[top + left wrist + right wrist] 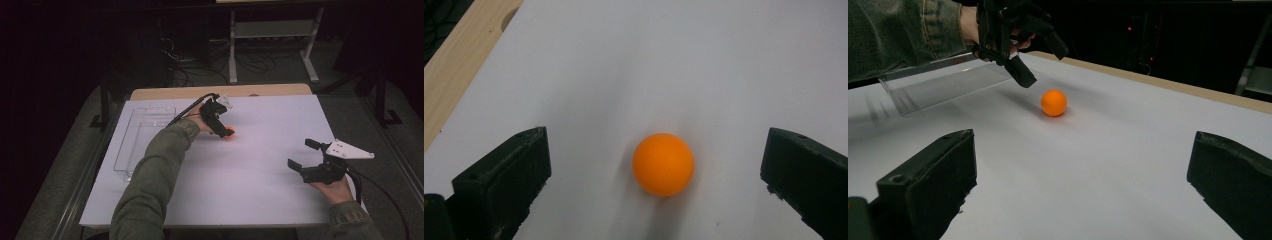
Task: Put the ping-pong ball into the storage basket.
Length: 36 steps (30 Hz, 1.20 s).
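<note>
Orange ball (229, 133) rests on the white table surface (260, 190), roughly at eleven o'clock from the table's middle in the high view and well apart from the front edge. Left gripper (223, 131) hovers right over it, jaws spread wide and pointing down; in the left gripper view the ball (663, 164) sits between the two black jaws, a little nearer the right one, touching neither. Right gripper view shows the same ball (1054, 102) on the sheet, with the left gripper (1040, 62) above it and slightly toward ten o'clock, its jaws apart and clear of the ball.

Right gripper (303, 155) is held near the table's four o'clock corner, well apart from the ball, jaws parted and holding nothing, aimed toward ten o'clock.

Clear plastic tray (131, 150) lies at nine o'clock on the table, beside the left sleeve (150, 175); it looks empty.
</note>
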Available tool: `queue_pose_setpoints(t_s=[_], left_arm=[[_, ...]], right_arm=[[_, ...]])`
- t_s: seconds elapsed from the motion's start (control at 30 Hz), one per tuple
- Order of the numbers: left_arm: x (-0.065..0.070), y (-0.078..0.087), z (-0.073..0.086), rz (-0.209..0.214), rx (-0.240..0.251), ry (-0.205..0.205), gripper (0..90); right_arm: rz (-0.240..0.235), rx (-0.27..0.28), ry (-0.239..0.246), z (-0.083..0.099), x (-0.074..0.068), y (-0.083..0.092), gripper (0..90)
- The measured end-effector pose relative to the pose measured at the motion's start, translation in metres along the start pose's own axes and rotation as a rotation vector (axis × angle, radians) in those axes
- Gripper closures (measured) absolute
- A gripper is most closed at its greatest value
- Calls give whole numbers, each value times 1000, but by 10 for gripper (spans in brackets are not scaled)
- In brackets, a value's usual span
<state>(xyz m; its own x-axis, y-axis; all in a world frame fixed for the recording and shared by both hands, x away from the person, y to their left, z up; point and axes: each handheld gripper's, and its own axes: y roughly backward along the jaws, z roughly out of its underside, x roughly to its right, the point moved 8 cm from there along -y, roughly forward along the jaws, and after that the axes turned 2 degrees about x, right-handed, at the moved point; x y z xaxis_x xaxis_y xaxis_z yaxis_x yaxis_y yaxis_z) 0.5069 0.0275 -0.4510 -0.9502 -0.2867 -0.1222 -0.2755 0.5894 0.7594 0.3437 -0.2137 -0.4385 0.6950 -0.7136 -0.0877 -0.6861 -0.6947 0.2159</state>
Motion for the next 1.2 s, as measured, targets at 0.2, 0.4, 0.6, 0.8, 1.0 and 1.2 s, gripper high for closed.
queue_pose_setpoints(t_s=[0.2,0.4,0.6,0.8,1.0,1.2], left_arm=[[0,-5,7,12,-49,-27,0],[1,-9,7,32,-60,-38,0],[2,-10,10,53,-80,-40,0],[4,-12,13,66,-105,-51,0],[4,-15,15,71,-121,-62,0],[1,-20,18,71,-134,-72,18]], right_arm=[[-2,-2,2,0,-1,0,0],[-1,-2,1,0,-1,0,0],[-4,-1,3,0,-1,0,0],[-5,-4,6,1,-1,-1,0],[-7,-7,4,1,-2,-1,0],[-10,-4,8,1,-2,-1,0]])
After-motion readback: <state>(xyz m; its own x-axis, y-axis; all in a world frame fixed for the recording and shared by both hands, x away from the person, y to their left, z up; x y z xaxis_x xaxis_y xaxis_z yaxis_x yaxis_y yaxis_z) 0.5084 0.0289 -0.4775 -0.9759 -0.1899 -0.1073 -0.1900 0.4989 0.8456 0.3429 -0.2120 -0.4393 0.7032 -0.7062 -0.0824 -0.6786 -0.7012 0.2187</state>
